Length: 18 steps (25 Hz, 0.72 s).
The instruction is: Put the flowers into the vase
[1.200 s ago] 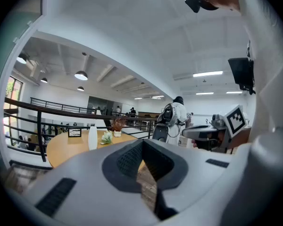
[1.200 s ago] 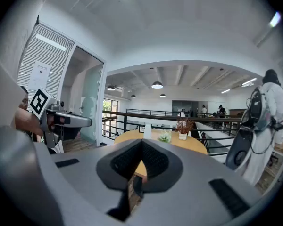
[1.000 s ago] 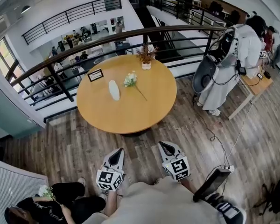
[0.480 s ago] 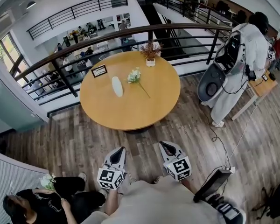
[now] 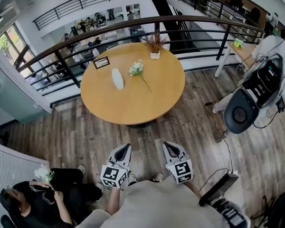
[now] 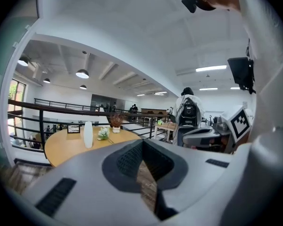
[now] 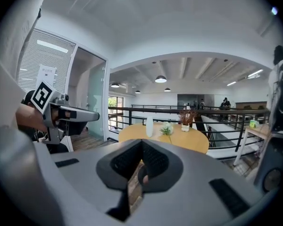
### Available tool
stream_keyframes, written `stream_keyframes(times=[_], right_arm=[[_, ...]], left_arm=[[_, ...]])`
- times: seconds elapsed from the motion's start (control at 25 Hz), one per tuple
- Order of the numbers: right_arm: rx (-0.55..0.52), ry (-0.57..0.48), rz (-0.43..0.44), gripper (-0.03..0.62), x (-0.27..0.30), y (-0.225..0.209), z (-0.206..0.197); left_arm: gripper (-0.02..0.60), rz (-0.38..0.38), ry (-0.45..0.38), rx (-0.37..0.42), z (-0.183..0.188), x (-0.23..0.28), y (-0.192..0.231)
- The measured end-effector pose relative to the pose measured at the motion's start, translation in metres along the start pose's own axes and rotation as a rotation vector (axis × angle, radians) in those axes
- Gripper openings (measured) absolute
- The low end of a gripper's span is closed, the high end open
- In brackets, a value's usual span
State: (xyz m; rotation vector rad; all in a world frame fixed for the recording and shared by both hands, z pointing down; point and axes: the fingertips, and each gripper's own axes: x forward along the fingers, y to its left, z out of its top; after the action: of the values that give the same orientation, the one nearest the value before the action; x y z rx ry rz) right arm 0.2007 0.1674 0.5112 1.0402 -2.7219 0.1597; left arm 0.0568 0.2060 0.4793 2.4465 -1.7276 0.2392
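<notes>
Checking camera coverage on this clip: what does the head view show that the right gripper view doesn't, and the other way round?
Only the head view: the framed sign on the table, which I cannot find in the other view, and the marker cube on the right gripper.
Only the right gripper view: the ribbed insides of its own fingers, closed with nothing between them.
Both: the round table, the white vase, the flowers lying beside it, the potted plant and the left gripper.

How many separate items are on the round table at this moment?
4: a white vase left of centre, flowers lying just right of it, a potted dried plant at the far edge, and a framed sign at far left. Nothing appears hidden.
</notes>
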Motion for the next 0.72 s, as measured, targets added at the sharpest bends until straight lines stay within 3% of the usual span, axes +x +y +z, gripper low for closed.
stream_keyframes(times=[0.12,0.48,0.72], right_arm=[[-0.019,0.0,0.003,0.008,-0.002,-0.019,-0.005],[-0.007,0.01,-0.005,0.008,0.005,-0.051,-0.01],[-0.002,0.02,-0.059,0.008,0.02,-0.078,-0.015]], left_arm=[[0.006,0.001,0.004,0.031,0.0,0.016,-0.012],[0.006,0.0,0.0,0.021,0.004,0.053,-0.011],[0.006,-0.066,-0.007,0.023,0.003,0.098,0.002]])
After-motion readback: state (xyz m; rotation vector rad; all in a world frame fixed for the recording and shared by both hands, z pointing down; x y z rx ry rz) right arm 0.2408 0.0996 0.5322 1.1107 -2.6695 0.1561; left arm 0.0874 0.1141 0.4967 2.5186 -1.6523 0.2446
